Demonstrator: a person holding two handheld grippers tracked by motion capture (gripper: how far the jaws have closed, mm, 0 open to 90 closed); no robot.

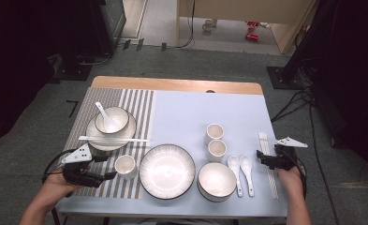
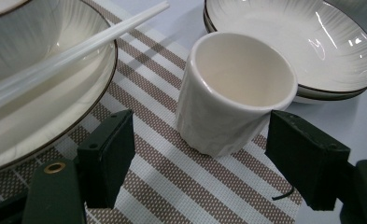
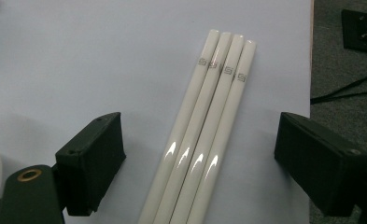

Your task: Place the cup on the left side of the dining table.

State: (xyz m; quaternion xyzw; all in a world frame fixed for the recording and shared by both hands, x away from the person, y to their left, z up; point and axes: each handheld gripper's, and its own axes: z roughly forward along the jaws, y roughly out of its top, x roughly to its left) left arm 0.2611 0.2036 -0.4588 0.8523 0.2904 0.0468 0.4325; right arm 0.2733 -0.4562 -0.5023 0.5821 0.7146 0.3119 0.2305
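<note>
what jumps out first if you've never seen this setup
A table laid with white crockery. The left gripper stands open around a small white cup on the striped mat, pads apart from it. The right gripper hangs open over four white chopsticks near the table's right edge.

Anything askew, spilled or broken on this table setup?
Nothing spilled or broken. The only askew item: a pair of white chopsticks lies across the rim of the plate on the striped placemat, one end overhanging onto the mat. The four chopsticks at the table's right edge lie neatly side by side.
</note>
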